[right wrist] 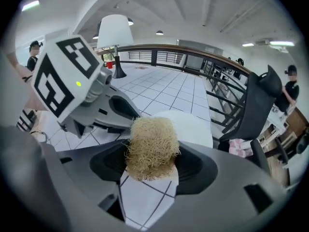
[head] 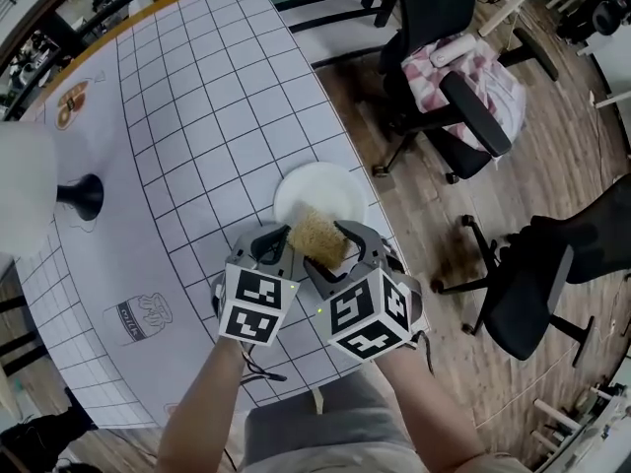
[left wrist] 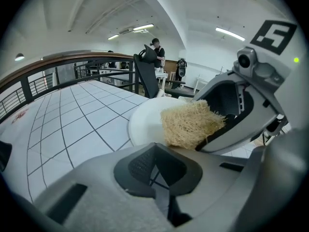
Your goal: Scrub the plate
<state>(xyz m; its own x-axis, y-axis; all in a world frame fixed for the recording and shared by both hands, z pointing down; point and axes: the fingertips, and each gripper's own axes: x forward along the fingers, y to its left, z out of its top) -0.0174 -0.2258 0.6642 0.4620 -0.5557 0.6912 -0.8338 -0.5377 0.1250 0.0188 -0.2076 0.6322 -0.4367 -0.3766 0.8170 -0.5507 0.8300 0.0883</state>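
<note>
A white round plate (head: pixel 320 190) lies on the grid-lined table (head: pixel 197 97) near its right edge. My right gripper (head: pixel 330 249) is shut on a tan fibrous scrubber (head: pixel 317 236), which hangs over the plate's near rim; I cannot tell whether they touch. The right gripper view shows the scrubber (right wrist: pixel 152 141) wedged between the jaws of that gripper (right wrist: pixel 152 154), with the plate (right wrist: pixel 193 127) just beyond. My left gripper (head: pixel 268 249) sits close beside it on the left, shut and empty. In the left gripper view its jaws (left wrist: pixel 155 151) meet short of the plate (left wrist: pixel 145 122).
A lamp with a white shade (head: pixel 25 200) and black base (head: pixel 84 195) stands at the table's left. Two black office chairs (head: pixel 444 67) (head: pixel 542 274) stand on the wood floor to the right, one with a pink checked cloth (head: pixel 463 72). People stand far off.
</note>
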